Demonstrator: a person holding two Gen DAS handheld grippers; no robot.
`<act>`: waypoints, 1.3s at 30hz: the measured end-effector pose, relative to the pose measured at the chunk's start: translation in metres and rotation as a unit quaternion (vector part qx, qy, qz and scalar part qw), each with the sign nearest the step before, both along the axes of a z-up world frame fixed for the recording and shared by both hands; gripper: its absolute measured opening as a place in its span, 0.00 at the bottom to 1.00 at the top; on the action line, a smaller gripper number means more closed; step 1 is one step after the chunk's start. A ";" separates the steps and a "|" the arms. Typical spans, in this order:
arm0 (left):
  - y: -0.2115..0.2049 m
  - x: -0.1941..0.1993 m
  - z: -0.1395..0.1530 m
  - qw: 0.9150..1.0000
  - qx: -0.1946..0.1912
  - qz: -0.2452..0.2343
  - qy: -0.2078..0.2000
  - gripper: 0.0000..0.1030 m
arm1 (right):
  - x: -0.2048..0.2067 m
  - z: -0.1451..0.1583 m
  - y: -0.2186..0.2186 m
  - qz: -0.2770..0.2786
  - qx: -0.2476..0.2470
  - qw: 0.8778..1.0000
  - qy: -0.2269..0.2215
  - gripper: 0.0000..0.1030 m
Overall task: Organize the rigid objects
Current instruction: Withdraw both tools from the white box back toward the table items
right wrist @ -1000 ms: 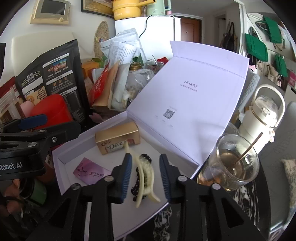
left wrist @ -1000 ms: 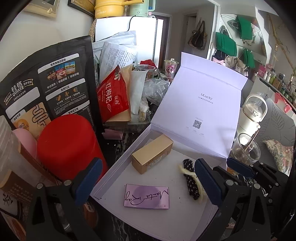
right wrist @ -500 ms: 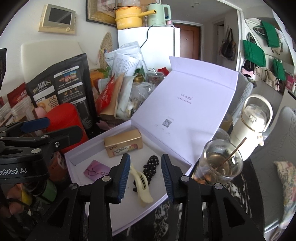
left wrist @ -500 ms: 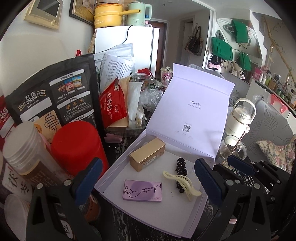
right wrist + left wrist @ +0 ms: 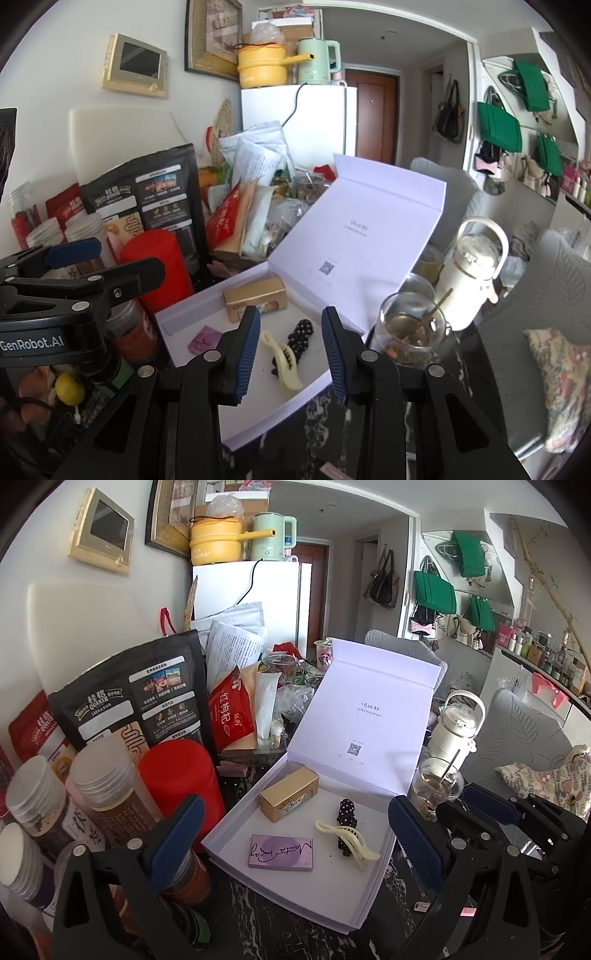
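Left wrist view: left gripper [image 5: 295, 834] hovered above the open white box [image 5: 236, 819], jaws wide apart, nothing between them. In the box tray: gold Dove carton [image 5: 289, 799] toward the back-left corner, purple card [image 5: 281, 852] near the front edge, cream hair clip [image 5: 351, 840] and black dotted hair clip [image 5: 346, 818] touching near the right edge. Lid stood propped up at the back.

Right wrist view: right gripper [image 5: 290, 349] was partly open, holding nothing; both clips lay in the tray below it, clear of the pads. Glass cup [image 5: 413, 330] stood just beside the box's right edge.
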State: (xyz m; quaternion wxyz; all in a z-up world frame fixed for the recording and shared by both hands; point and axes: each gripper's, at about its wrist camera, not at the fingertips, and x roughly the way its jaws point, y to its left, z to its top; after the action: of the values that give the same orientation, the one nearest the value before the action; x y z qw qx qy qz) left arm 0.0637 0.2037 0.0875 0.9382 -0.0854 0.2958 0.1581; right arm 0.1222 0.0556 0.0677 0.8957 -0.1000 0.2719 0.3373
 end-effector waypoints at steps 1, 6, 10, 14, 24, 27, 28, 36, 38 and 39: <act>-0.002 -0.003 0.003 1.000 0.002 0.000 -0.002 0.99 | -0.003 0.002 -0.002 0.000 0.001 1.000 -0.002 0.33; -0.015 -0.018 0.012 1.000 0.014 0.003 -0.007 0.99 | -0.019 0.012 -0.016 -0.003 0.008 1.000 -0.013 0.33; -0.023 -0.030 0.018 1.000 0.021 0.008 -0.007 0.99 | -0.030 0.018 -0.026 -0.005 0.011 1.000 -0.021 0.33; -0.031 -0.039 0.021 1.000 0.025 0.011 -0.007 0.99 | -0.041 0.024 -0.038 -0.008 0.015 0.999 -0.027 0.34; -0.060 -0.061 0.013 1.000 0.027 -0.010 0.001 0.99 | -0.074 0.025 -0.072 -0.025 0.012 0.999 -0.037 0.39; -0.072 -0.067 0.010 0.999 0.029 -0.026 0.001 0.99 | -0.082 0.023 -0.083 -0.034 0.012 0.999 -0.035 0.42; -0.077 -0.070 0.009 0.999 0.031 -0.030 0.001 0.99 | -0.085 0.022 -0.087 -0.037 0.012 0.999 -0.035 0.42; -0.104 -0.080 -0.001 0.997 0.024 -0.070 0.009 0.99 | -0.106 0.014 -0.116 -0.056 0.011 0.998 -0.028 0.43; -0.111 -0.082 -0.006 0.997 0.022 -0.079 0.012 0.99 | -0.110 0.011 -0.122 -0.061 0.010 0.998 -0.025 0.44; -0.113 -0.082 -0.008 0.996 0.020 -0.083 0.013 0.99 | -0.112 0.010 -0.126 -0.064 0.010 0.998 -0.024 0.44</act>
State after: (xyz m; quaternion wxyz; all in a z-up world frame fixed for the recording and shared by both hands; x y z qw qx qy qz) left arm -0.0183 0.0903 0.0799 0.9458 -0.0392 0.3104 0.0864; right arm 0.0098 -0.0701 0.0776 0.9228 -0.0811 0.2528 0.2793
